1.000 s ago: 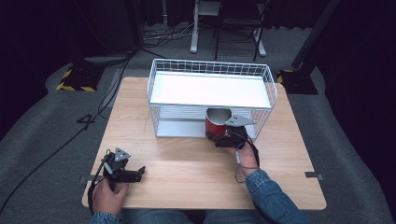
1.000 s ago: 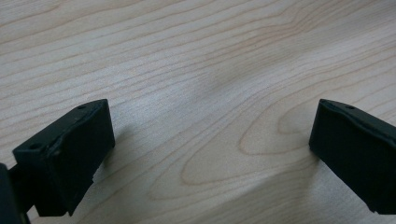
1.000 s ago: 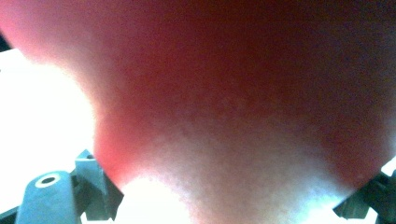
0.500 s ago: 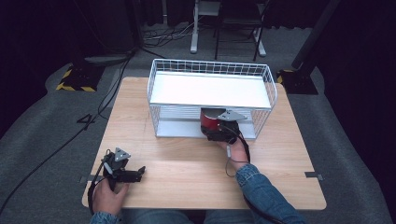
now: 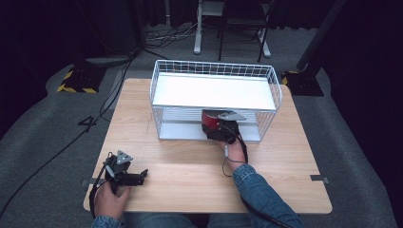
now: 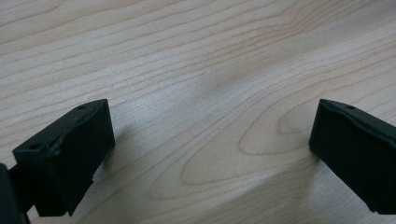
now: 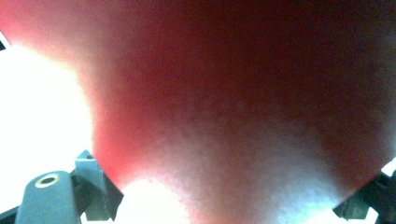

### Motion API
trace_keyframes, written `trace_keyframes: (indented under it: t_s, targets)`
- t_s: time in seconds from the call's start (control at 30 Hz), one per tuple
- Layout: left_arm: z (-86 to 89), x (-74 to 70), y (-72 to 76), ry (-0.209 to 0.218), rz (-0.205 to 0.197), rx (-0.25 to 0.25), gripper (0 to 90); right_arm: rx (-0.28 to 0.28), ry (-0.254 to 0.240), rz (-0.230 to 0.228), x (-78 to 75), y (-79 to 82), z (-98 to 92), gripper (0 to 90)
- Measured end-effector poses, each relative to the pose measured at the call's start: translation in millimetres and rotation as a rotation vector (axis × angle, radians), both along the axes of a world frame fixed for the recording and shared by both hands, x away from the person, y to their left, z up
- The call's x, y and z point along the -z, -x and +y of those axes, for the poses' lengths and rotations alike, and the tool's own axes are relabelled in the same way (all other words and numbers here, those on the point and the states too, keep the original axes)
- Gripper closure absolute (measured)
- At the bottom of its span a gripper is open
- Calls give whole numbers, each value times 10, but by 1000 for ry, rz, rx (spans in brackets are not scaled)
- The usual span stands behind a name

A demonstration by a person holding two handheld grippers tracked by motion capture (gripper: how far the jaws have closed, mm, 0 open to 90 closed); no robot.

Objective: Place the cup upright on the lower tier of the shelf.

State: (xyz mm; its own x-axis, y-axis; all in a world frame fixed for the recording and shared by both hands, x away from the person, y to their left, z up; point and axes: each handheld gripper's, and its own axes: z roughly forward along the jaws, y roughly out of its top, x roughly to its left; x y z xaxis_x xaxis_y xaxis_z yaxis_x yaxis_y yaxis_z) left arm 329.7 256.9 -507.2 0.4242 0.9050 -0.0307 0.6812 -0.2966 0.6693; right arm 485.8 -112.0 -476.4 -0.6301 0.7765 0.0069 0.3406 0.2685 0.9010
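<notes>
High view above wooden table (image 5: 190, 180), facing fwd/down; gripper views close-up, left sharing tabletop.

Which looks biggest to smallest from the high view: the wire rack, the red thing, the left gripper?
1. Wire rack, by far.
2 and 3. Left gripper and red thing look too alike; the red thing is partly hidden by the right gripper.

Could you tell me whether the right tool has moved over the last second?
Yes: the right tool, carrying the red object, has pushed forward, deeper under the wire rack's upper shelf.
</notes>
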Motion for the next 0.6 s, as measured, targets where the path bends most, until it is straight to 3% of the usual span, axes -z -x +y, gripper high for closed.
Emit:
trace_keyframes:
  t_s: [0.3,0.43,0.6]
  targets:
    - [0,0,0,0,0,0,4,10,27,6,60,-67,51,169]
    - [1,0,0,0,0,1,4,20,6,15,78,-83,34,169]
    - [0,0,0,0,0,1,4,13,13,8,78,-99,21,168]
